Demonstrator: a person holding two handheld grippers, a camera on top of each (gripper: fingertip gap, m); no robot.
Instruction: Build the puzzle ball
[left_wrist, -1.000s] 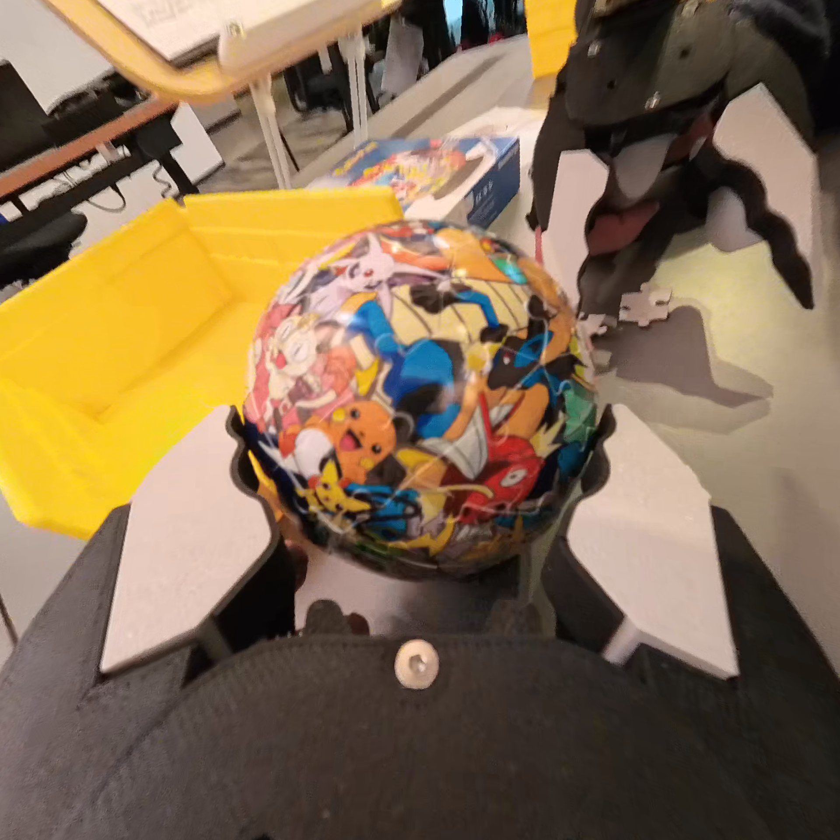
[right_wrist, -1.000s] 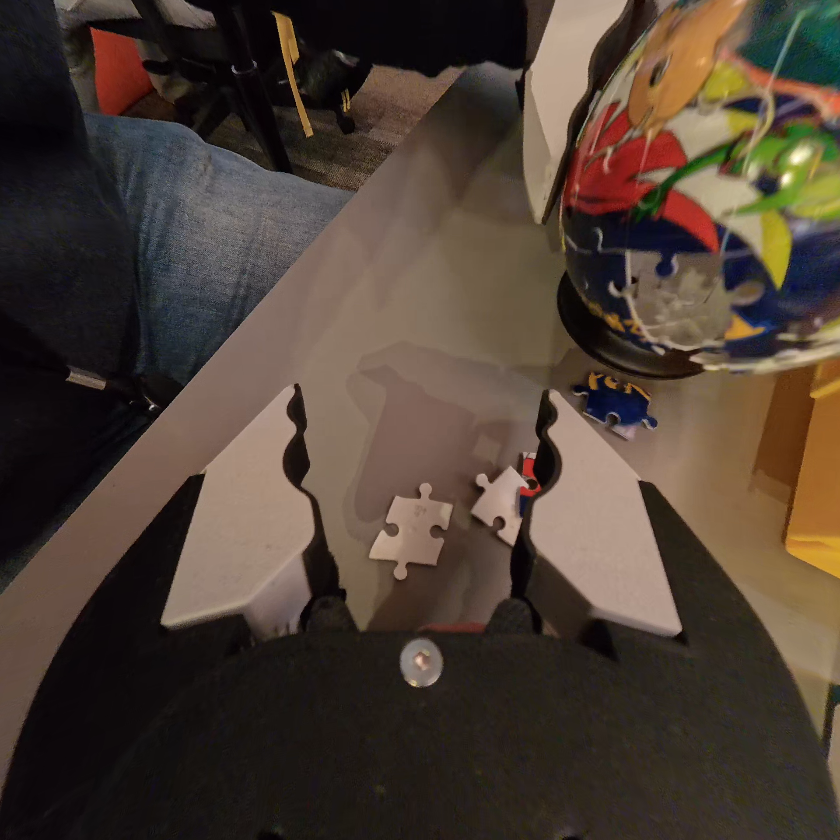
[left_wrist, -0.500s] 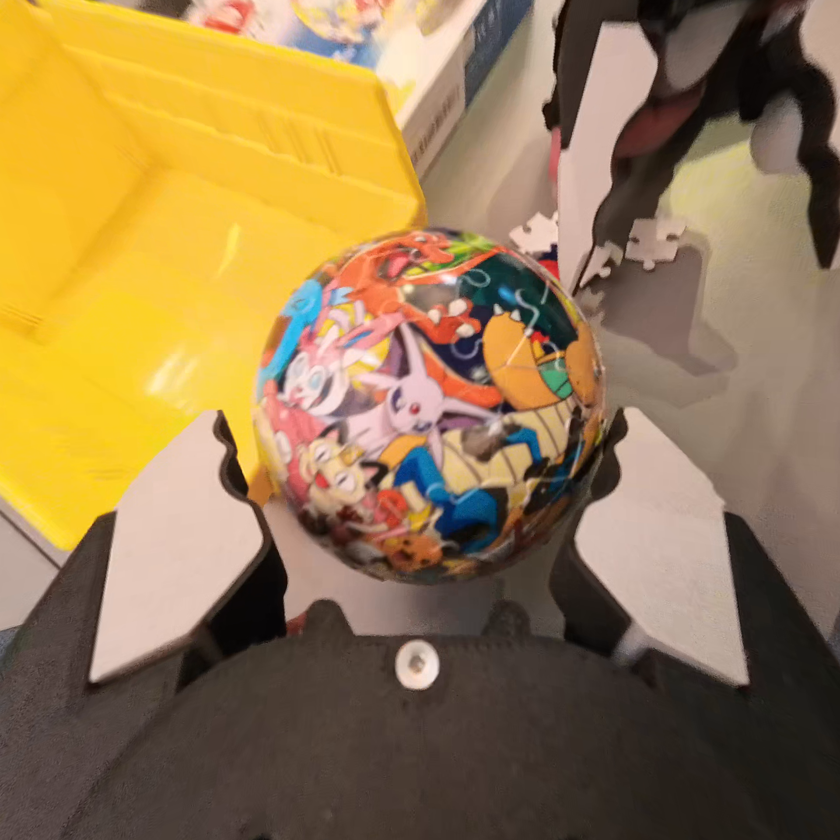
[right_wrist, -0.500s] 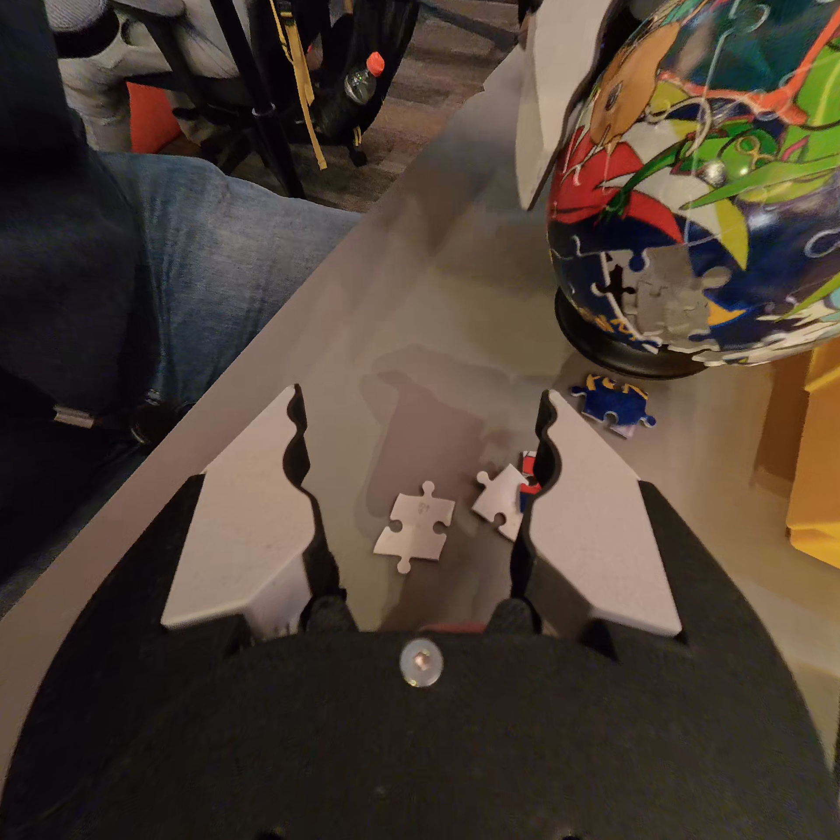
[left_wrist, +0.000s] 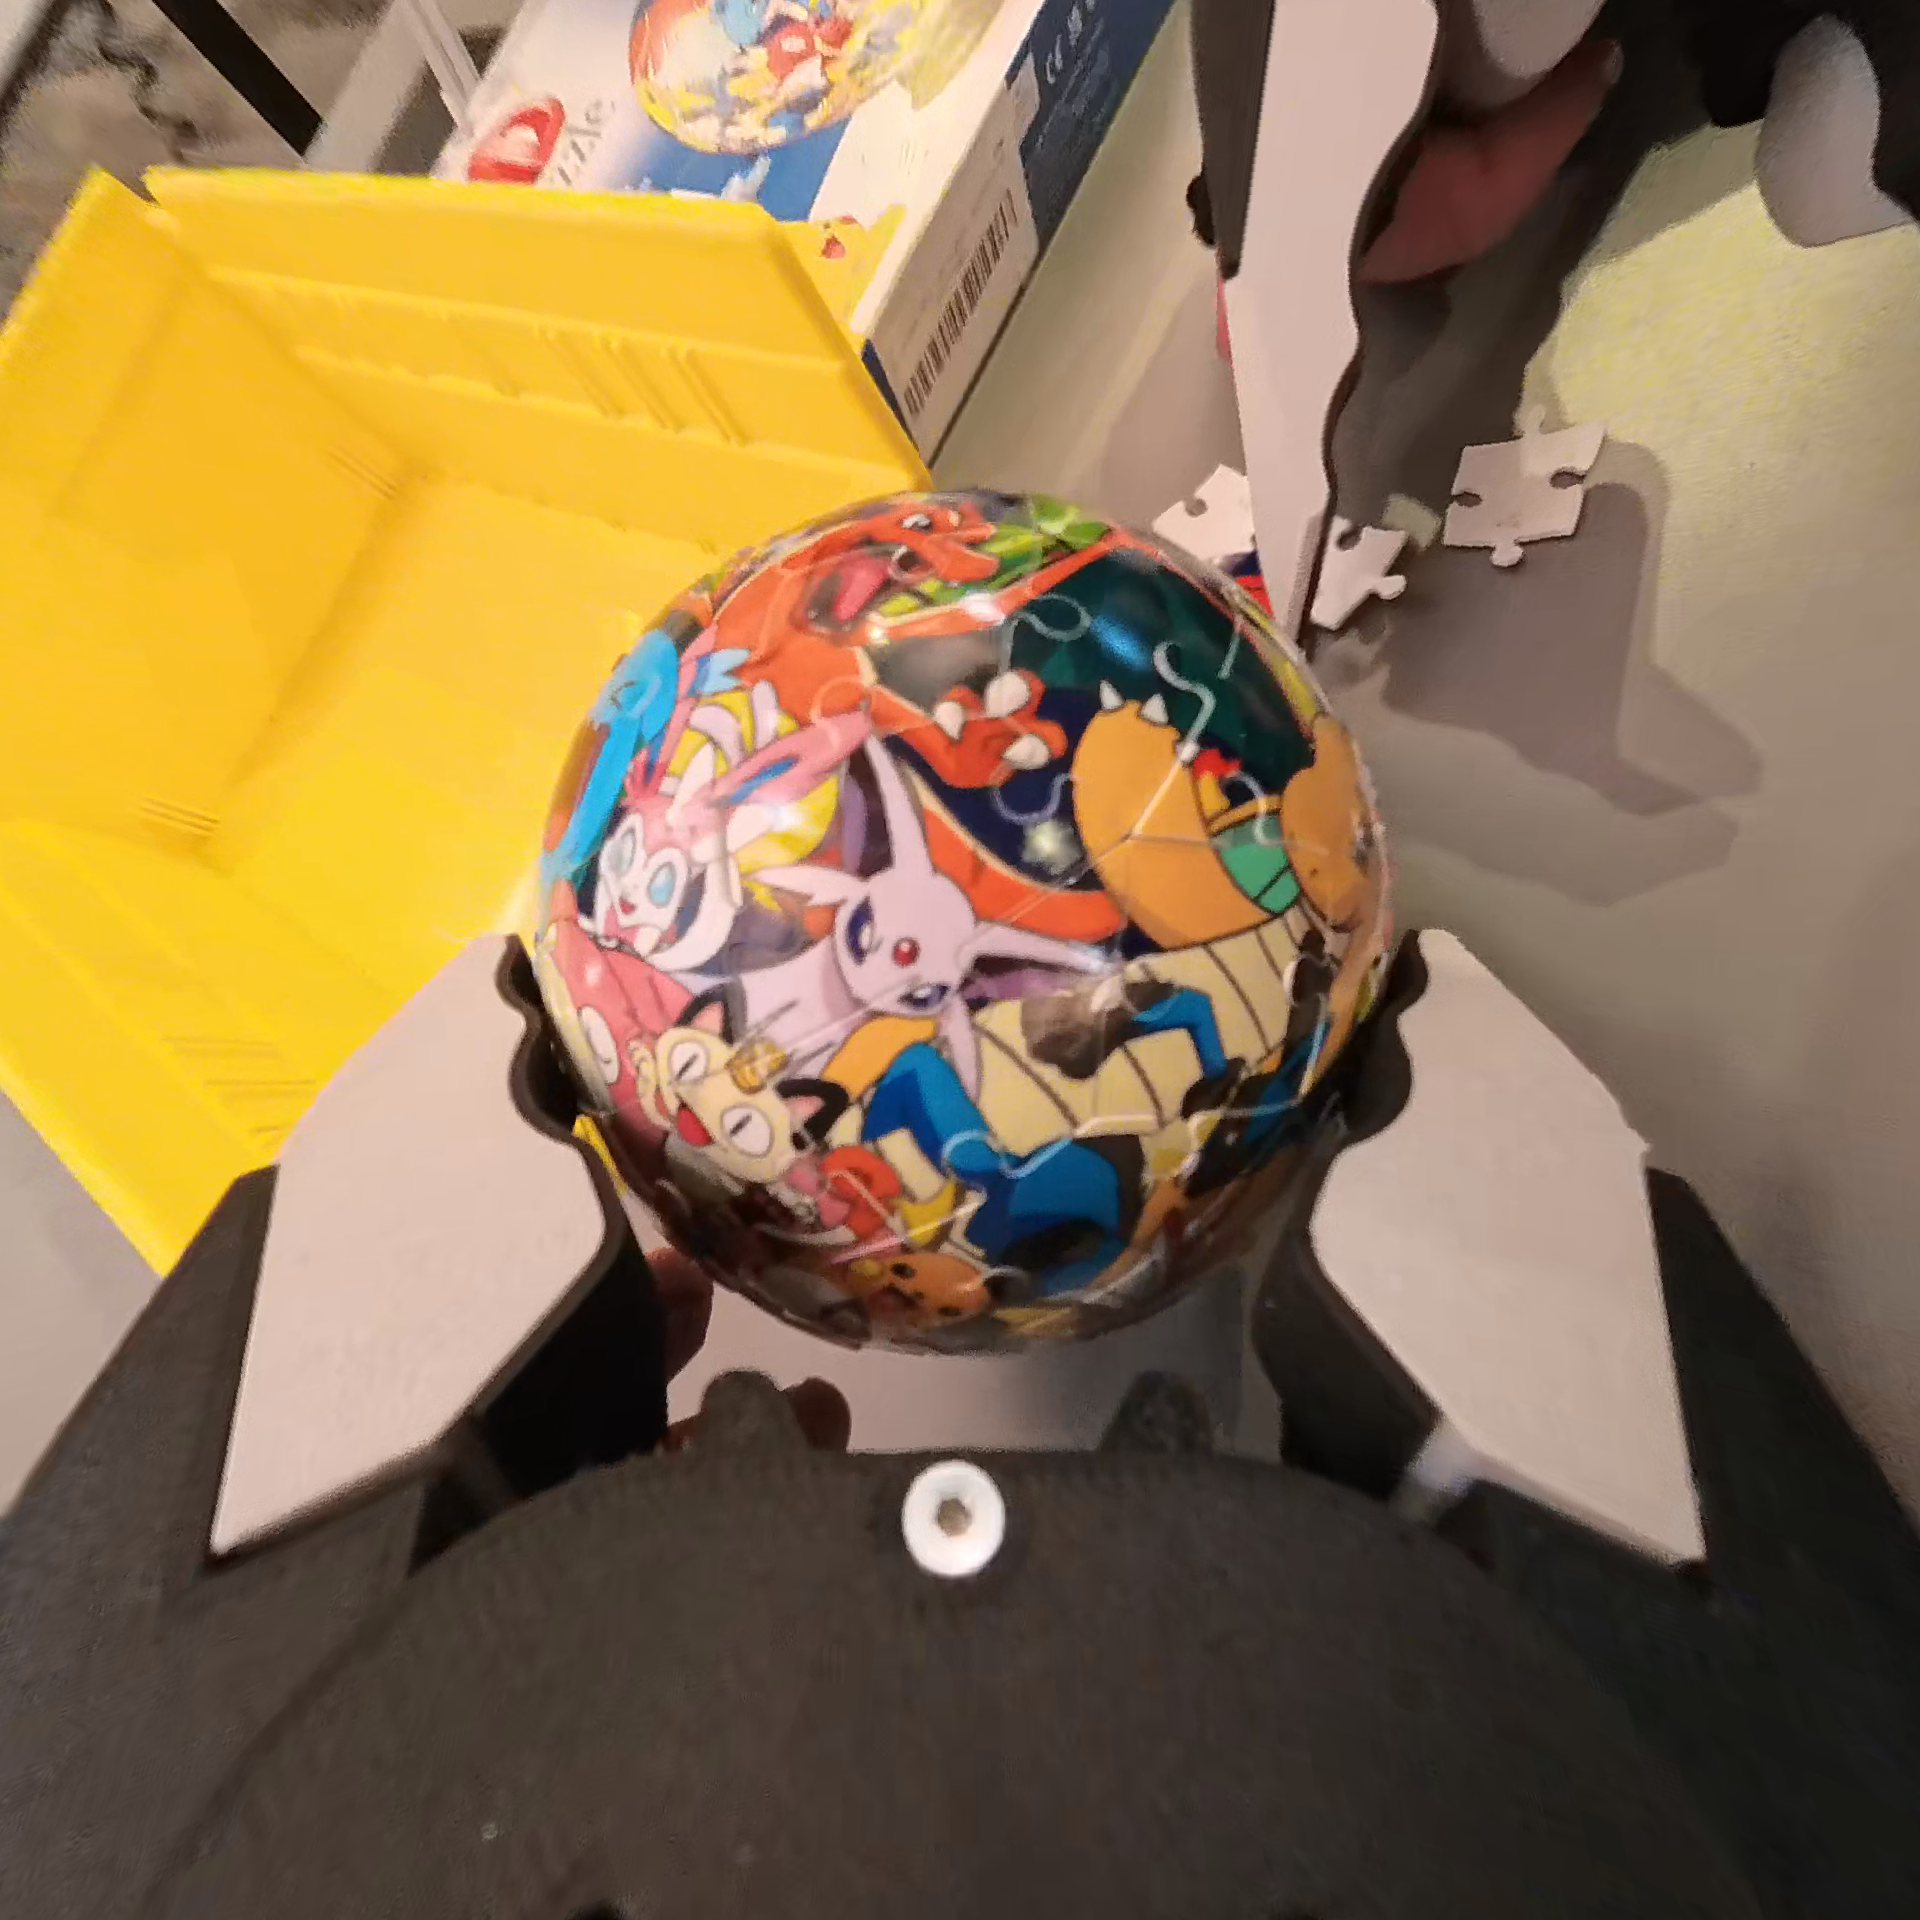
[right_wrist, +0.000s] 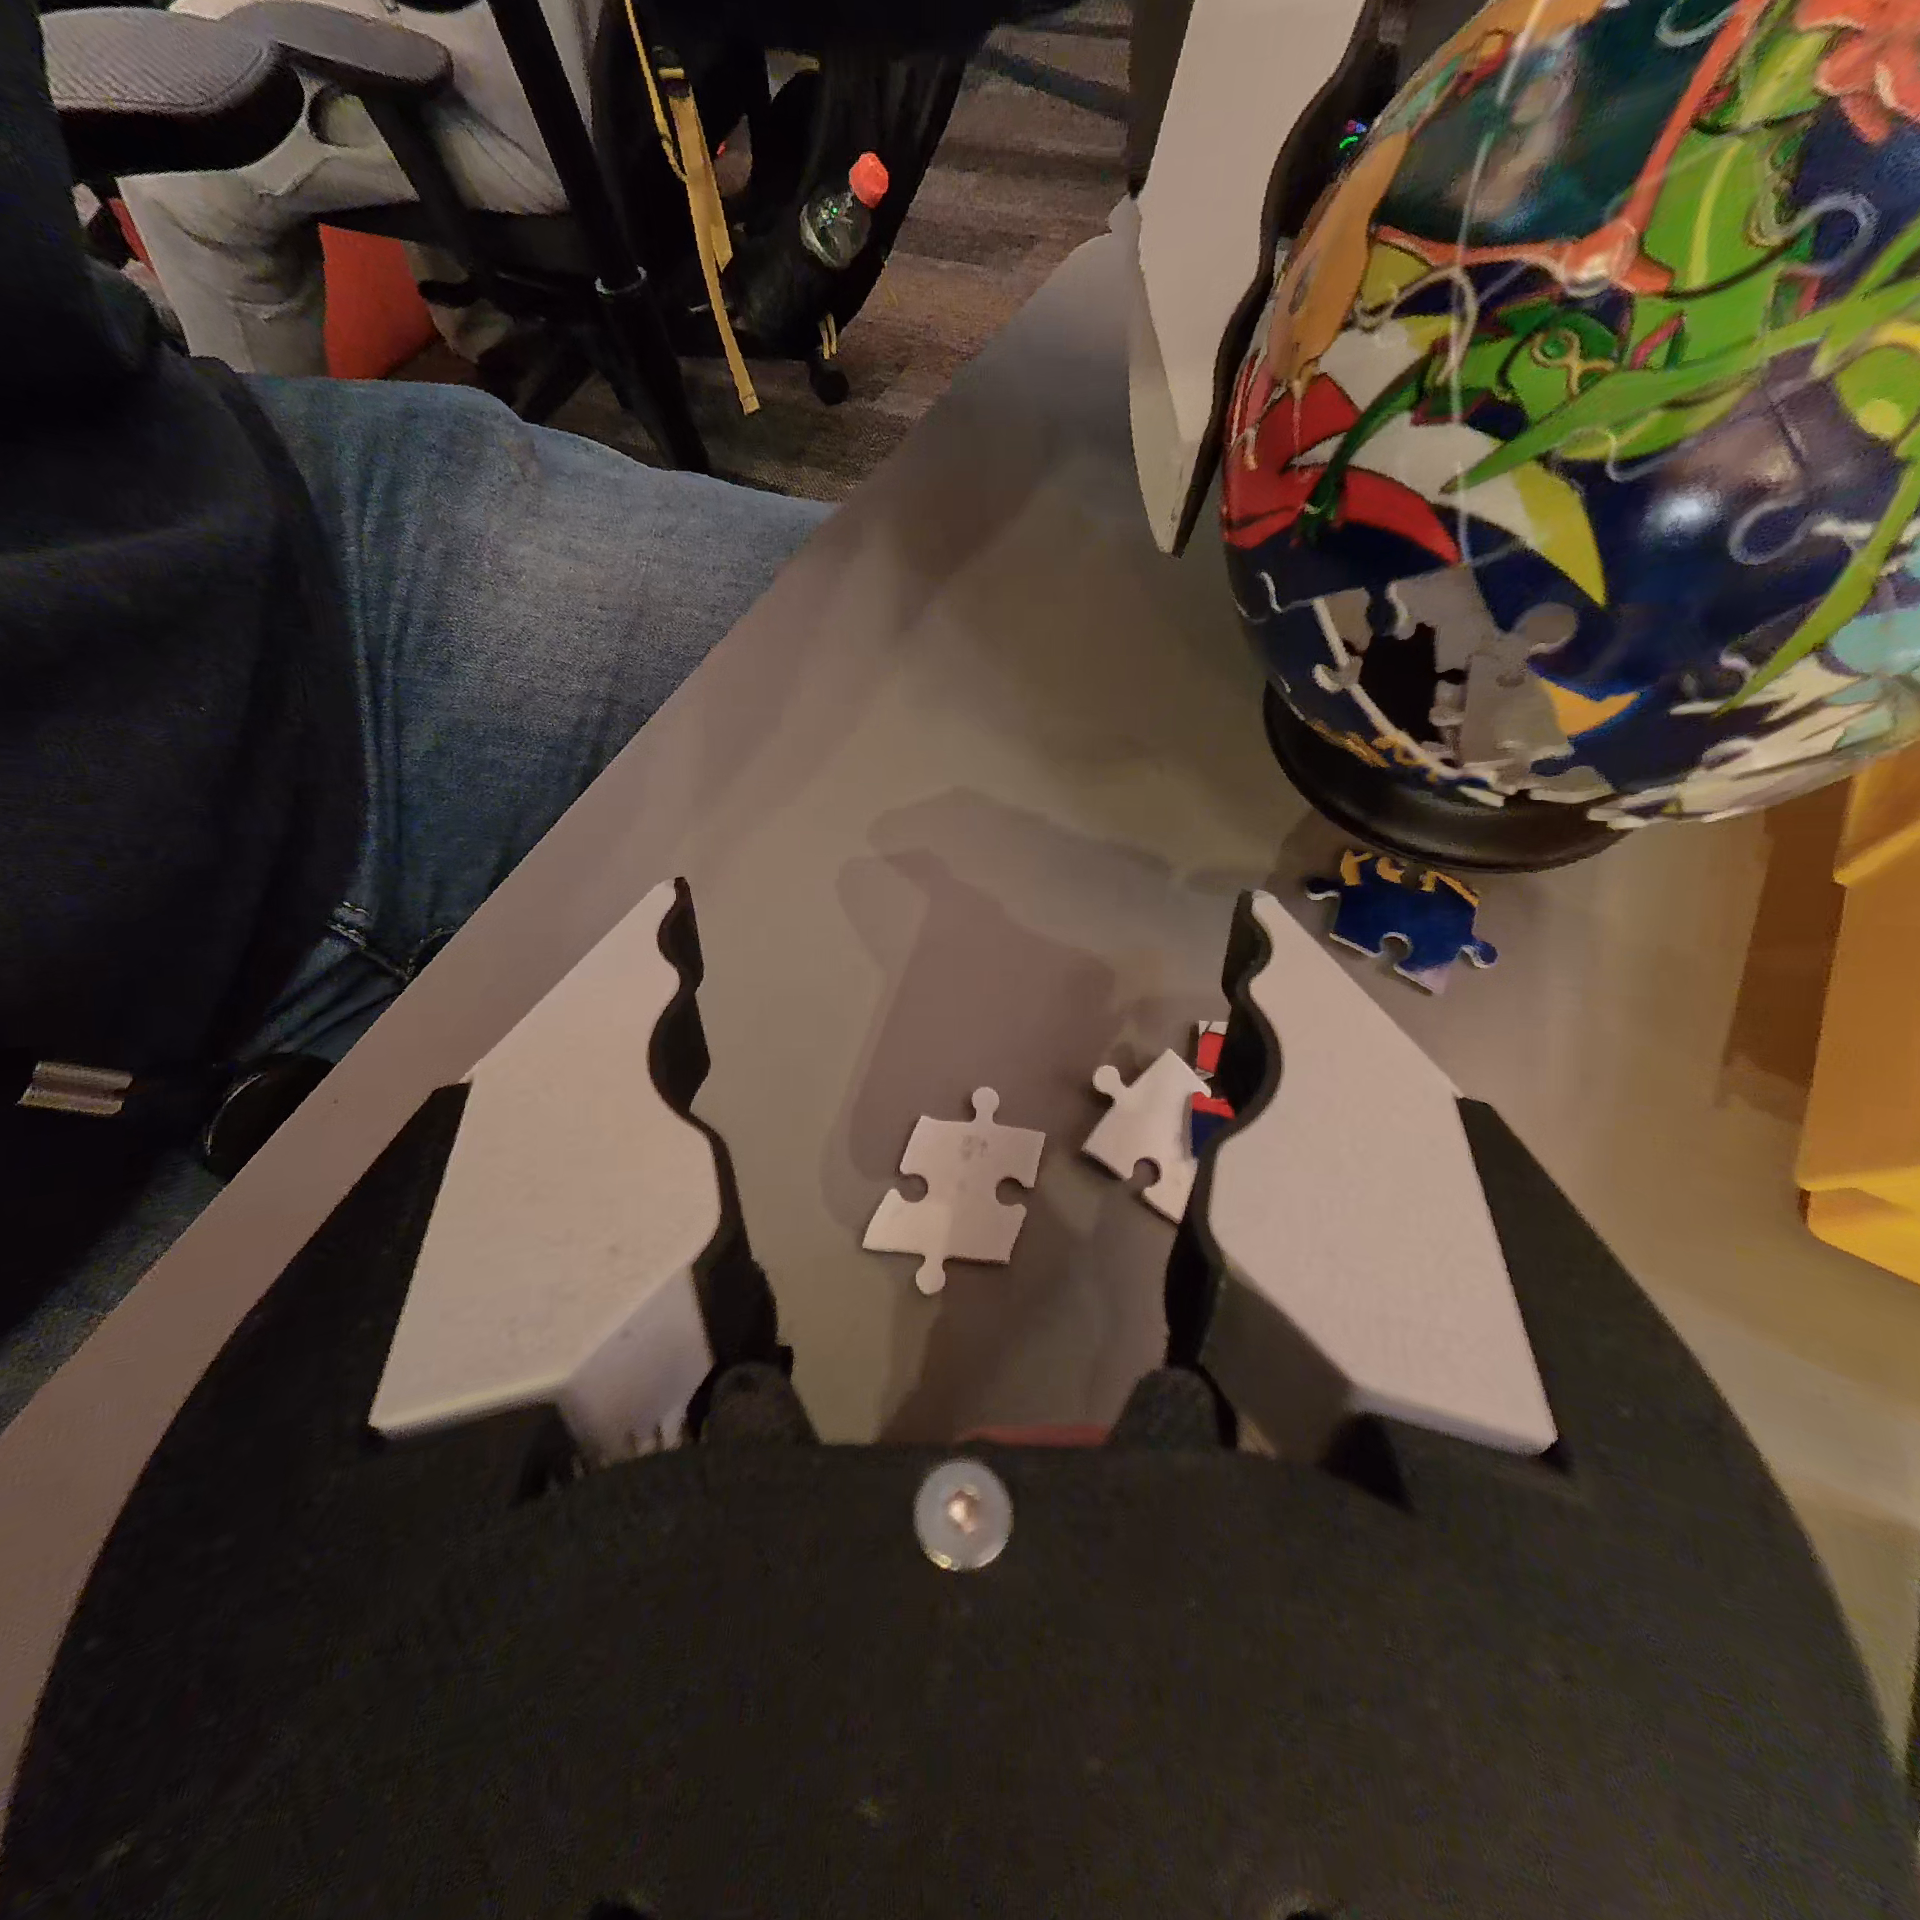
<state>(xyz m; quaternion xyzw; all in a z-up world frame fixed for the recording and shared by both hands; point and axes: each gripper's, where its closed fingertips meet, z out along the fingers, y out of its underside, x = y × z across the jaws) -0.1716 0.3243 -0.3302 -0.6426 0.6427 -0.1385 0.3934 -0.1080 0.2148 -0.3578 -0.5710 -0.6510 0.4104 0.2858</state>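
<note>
Left wrist view: yellow bin (left_wrist: 312, 644) far left, just beside the puzzle ball (left_wrist: 961, 914); behind the bin a blue-and-white puzzle box (left_wrist: 862, 156) with printed lettering, a ball picture and a barcode. Left gripper (left_wrist: 961, 1039) is closed around the ball, both fingers pressed on its sides, cartoon print facing up. To the right, the right gripper (left_wrist: 1475, 343) hangs over two white face-down pieces (left_wrist: 1517, 488) on the pale grey table (left_wrist: 1714, 935). Right wrist view: person's leg in blue jeans (right_wrist: 436, 665) far left off the table edge; office chair (right_wrist: 343, 177) and a bottle with a red cap (right_wrist: 842, 213) on the carpeted floor behind. Right gripper (right_wrist: 961, 1039) is wide open, holding nothing, just above the table (right_wrist: 935, 727). Between its fingers lies a white face-down piece (right_wrist: 956, 1190); a second white piece (right_wrist: 1148, 1138) overlaps a red-blue one at the right finger. A blue piece (right_wrist: 1397, 920) with yellow marks lies face up farther right. Ball (right_wrist: 1579, 416) sits upper right on a black ring stand (right_wrist: 1423, 821), with a gap (right_wrist: 1403, 675) of missing pieces low on its side. Yellow bin (right_wrist: 1870, 1039) at right edge.
</note>
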